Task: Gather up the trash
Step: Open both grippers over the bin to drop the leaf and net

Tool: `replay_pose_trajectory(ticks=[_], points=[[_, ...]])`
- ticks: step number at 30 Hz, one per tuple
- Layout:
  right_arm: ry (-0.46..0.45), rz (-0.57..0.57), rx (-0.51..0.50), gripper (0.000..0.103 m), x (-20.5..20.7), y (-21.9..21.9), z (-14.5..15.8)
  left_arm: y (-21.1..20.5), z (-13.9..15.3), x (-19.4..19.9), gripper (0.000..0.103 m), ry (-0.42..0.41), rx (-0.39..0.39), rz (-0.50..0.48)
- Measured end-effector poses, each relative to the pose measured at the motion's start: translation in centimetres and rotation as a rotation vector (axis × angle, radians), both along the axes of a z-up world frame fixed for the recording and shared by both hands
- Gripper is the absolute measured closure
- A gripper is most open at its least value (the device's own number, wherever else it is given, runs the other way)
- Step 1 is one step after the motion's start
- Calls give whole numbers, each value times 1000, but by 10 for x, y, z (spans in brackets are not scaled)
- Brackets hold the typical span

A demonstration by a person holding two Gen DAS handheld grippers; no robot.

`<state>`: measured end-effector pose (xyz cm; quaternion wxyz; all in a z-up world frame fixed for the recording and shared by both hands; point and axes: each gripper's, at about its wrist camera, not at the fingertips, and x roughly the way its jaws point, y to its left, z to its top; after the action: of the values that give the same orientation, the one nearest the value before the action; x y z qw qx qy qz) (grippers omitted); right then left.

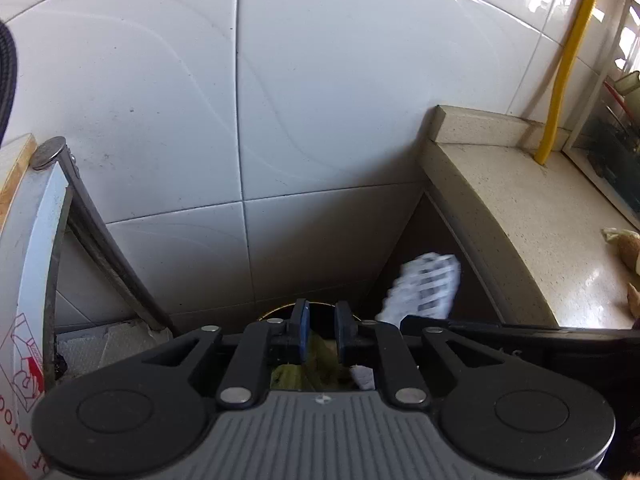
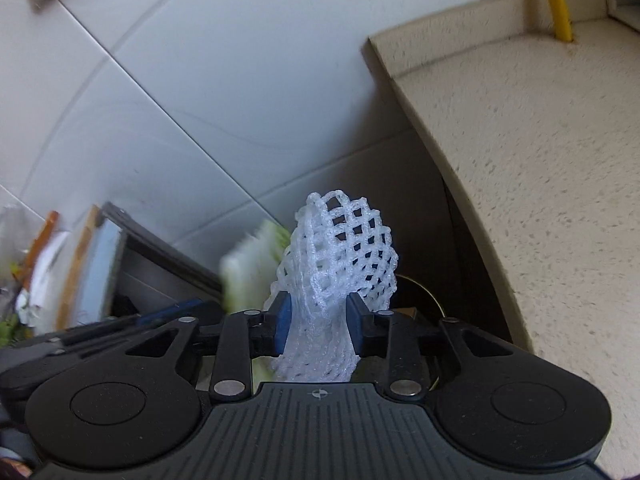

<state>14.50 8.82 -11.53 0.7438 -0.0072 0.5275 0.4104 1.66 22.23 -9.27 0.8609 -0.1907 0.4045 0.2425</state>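
Foam net in the right jaws, over the gap beside the counter

Much of this I can only half read. The bin (image 1: 276, 312) shows as one short yellowish arc of rim behind my fingertips; its body is cut off by the gripper housings, and what lies inside is just a greenish heap (image 1: 288, 374) seen through the linkage. In the right wrist view a pale green-and-white shape (image 2: 248, 264) left of the net is smeared by blur, and I cannot tell what it is or whether it rests on anything. The clutter at that view's left edge is blurred too.

By count: two grippers, one foam net, one counter (image 2: 520, 160), one yellow hose (image 1: 568, 60) meeting the counter near the tiled wall (image 1: 320, 100), one bin.

The right gripper (image 2: 320, 320) pinches the white foam net (image 2: 340, 256): both blue pads touch it and it narrows to a waist between them. The left gripper (image 1: 320, 320) has its pads a narrow gap apart with nothing between them.

The net sits in the right jaws, in the shadowed gap between wall and counter edge, above the bin rim. Its long axis runs along the fingers, away from the camera toward the wall, leaning slightly right. The wide, rounded mesh end points forward past the fingertips; the other end spreads back toward the housing
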Motion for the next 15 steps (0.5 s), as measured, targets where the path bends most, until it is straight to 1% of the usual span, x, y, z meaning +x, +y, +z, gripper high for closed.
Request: replay_pose_trajectory(ticks=[1,3,5,6,10,15], points=[[6,1,-13,55,1,3,-5,1,1,-1,91,-2,-1,2],[12,1,-25,53,2,7,-13,3,1,-5,90,-4,0,7],[25,2,-28,44,2,10,-18,6,0,-9,90,-3,-4,13],[28,3,-31,43,2,10,-20,7,0,-11,90,-3,-7,17],[38,-2,-46,42,-1,11,-26,8,2,-15,90,-12,-21,14],[43,-15,-26,42,-1,-1,-16,2,7,-16,90,-31,-22,-21]])
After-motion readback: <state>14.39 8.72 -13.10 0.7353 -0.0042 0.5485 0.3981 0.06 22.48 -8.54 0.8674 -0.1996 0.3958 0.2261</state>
